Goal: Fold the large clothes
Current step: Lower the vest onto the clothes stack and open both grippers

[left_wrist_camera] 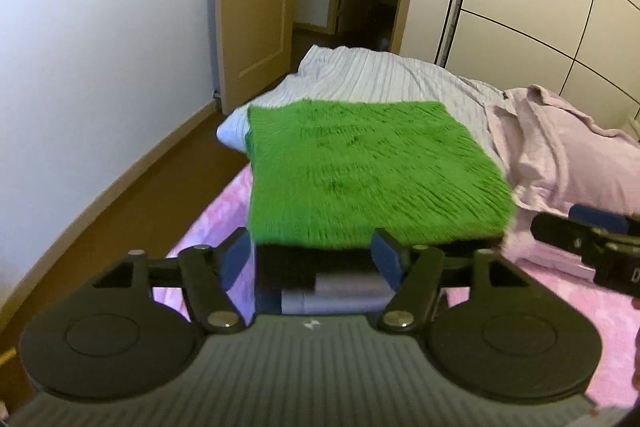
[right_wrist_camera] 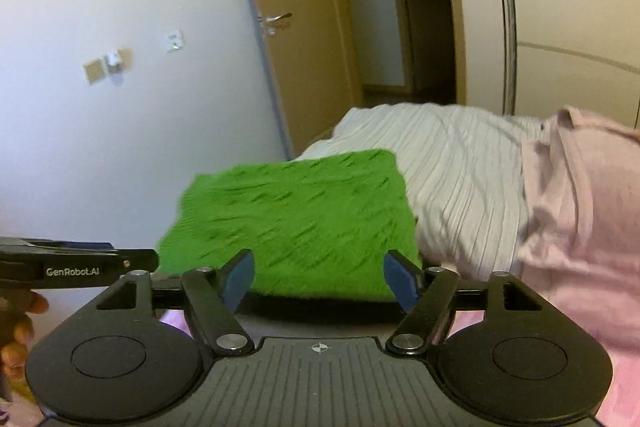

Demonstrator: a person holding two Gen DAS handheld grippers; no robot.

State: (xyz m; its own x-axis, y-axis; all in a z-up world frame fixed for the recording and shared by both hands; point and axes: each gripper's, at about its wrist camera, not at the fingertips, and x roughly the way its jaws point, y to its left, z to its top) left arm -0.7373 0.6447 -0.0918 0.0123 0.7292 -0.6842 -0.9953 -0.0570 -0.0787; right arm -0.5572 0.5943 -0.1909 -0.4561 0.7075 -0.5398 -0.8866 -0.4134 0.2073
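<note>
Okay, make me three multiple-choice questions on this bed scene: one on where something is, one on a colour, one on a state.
1. Where does the pale pink shirt lie, seen from the left wrist camera?
A. Right of the green folded garment
B. On the floor
C. Under the striped bedding

2. What colour are the tool pads?
A. Red
B. Blue
C. White

3. What state is the right tool in?
A. Clamped on the garment
B. Open, holding nothing
C. Shut on the shirt

Answers: 1 A, the shirt sits crumpled on the bed at the garment's right edge. 2 B, both pads show blue. 3 B, its pads stand wide apart with no cloth pinched between them.
</note>
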